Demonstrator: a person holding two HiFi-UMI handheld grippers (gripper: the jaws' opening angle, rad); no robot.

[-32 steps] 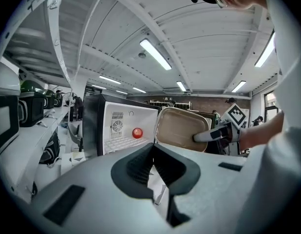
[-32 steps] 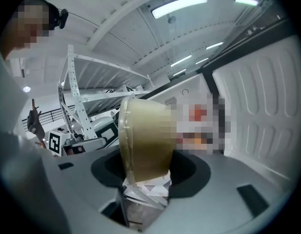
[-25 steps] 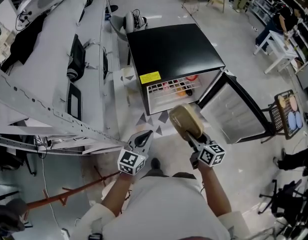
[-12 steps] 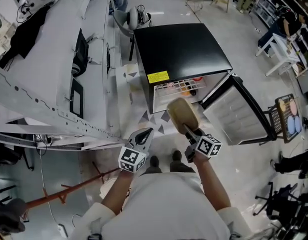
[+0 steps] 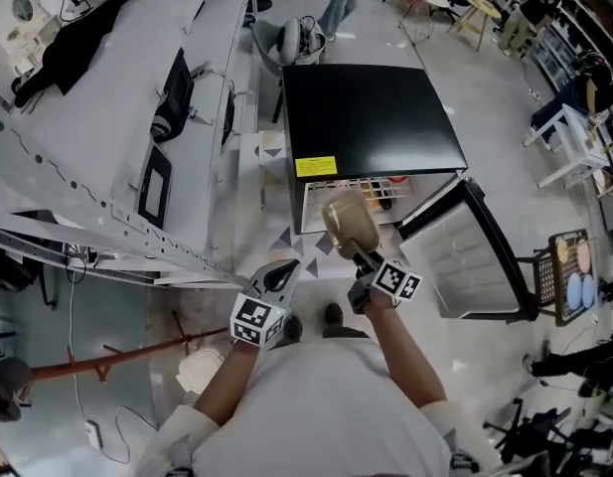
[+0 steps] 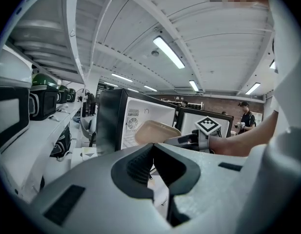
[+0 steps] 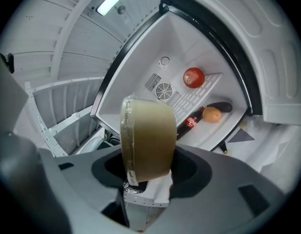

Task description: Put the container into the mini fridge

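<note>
The right gripper (image 5: 363, 257) pinches a tan, lidded container (image 5: 348, 225) by its lower edge, its jaws spread only as far as the container's thickness. In the right gripper view the container (image 7: 148, 140) stands on edge between the pads of the right gripper (image 7: 149, 182). It hangs in the air just in front of the open mini fridge (image 5: 371, 117), which lies at 12 o'clock from the person; it is not yet inside. The fridge door (image 5: 477, 256) is swung wide at 3 o'clock. Inside, seen past the container, a red apple (image 7: 193, 77) sits on the wire shelf at 1 o'clock, with a cola bottle (image 7: 190, 122) and an orange fruit (image 7: 212, 114) at 3 o'clock. The left gripper (image 5: 282, 275) sits at 9 o'clock of the right one, its jaws pressed together on nothing.
</note>
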